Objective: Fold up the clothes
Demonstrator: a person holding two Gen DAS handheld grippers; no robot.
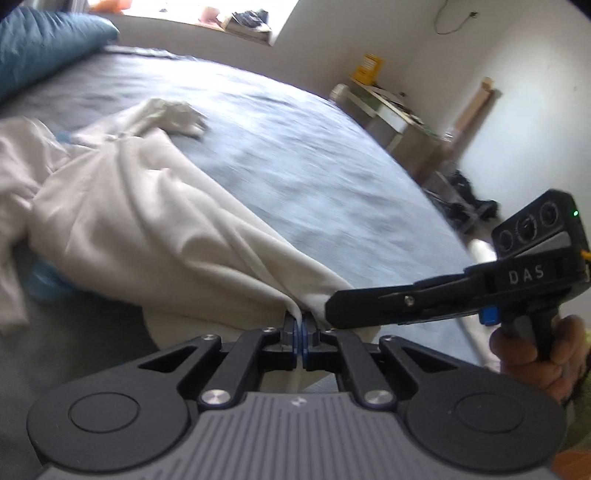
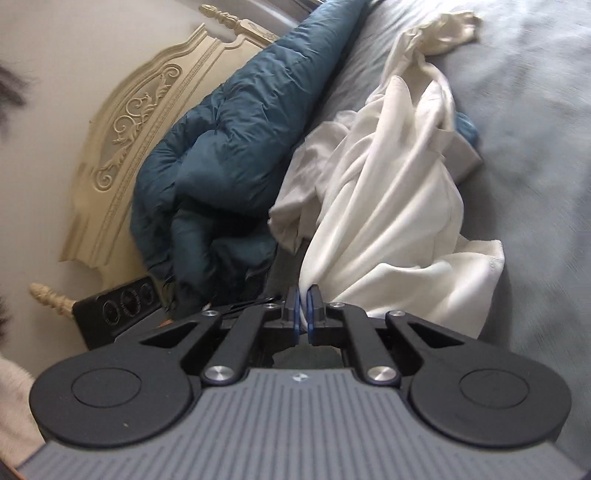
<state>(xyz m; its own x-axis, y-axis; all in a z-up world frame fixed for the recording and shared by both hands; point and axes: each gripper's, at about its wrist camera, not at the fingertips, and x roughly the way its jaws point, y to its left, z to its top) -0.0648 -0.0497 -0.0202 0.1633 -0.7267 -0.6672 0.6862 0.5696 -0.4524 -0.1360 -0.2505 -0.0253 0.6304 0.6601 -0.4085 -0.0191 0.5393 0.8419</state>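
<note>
A cream-white garment point(image 1: 147, 221) lies stretched in long folds across a grey-blue bed point(image 1: 295, 147). My left gripper point(image 1: 299, 325) is shut on the garment's near edge, cloth pinched between the blue pads. In the left wrist view my right gripper point(image 1: 332, 306) reaches in from the right, held by a hand point(image 1: 535, 354), its tip at the same edge of cloth. From the right wrist view, the right gripper point(image 2: 303, 308) is shut on a fold of the white garment point(image 2: 388, 203), which bunches away toward a crumpled sleeve point(image 2: 443, 29).
A dark teal quilt point(image 2: 229, 147) is heaped against a carved cream headboard point(image 2: 147, 110). A smaller blue cloth point(image 1: 44, 284) peeks from under the garment. Beyond the bed stand a cluttered small table point(image 1: 391, 110), a yellow box point(image 1: 369, 66) and dark items on the floor point(image 1: 465, 199).
</note>
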